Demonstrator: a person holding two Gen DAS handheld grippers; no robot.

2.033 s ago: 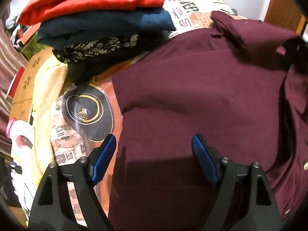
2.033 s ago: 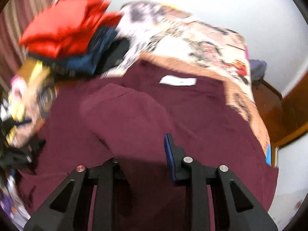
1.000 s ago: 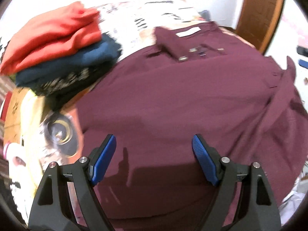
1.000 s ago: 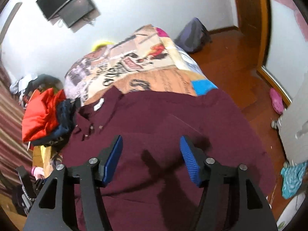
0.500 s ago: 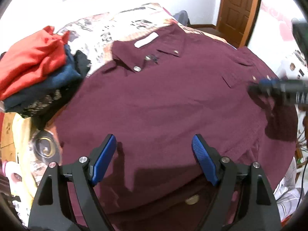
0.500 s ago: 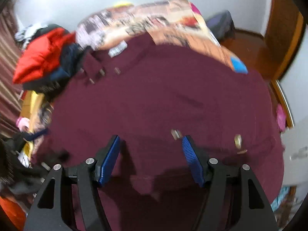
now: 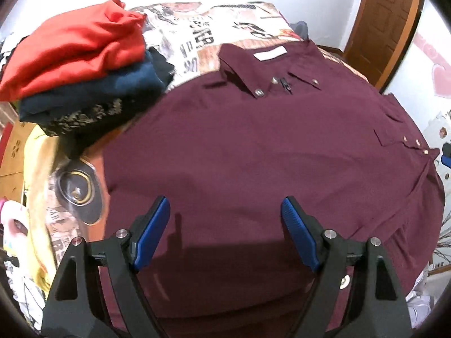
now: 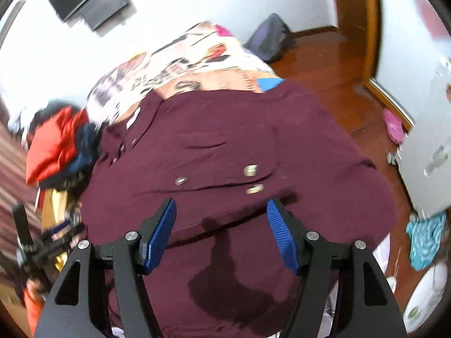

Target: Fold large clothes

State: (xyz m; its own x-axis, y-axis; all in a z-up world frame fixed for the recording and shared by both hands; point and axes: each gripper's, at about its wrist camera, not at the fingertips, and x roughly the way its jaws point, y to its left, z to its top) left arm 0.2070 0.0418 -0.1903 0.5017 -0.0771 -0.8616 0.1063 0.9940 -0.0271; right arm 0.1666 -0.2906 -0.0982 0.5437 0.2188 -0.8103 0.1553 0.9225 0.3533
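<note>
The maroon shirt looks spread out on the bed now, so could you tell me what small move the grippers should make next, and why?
Probably lower the right gripper to pinch the buttoned cuff that lies just ahead of it. The maroon shirt lies flat with its collar at the far end, and both the right and the left gripper hover open and empty above it, so a sleeve fold likely comes first.

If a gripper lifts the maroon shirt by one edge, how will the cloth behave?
The maroon shirt lies flat with soft creases over the bed, so it probably droops limply and trails. Its thin-looking fabric seems light. The open left gripper would likely bunch it when pushing.
</note>
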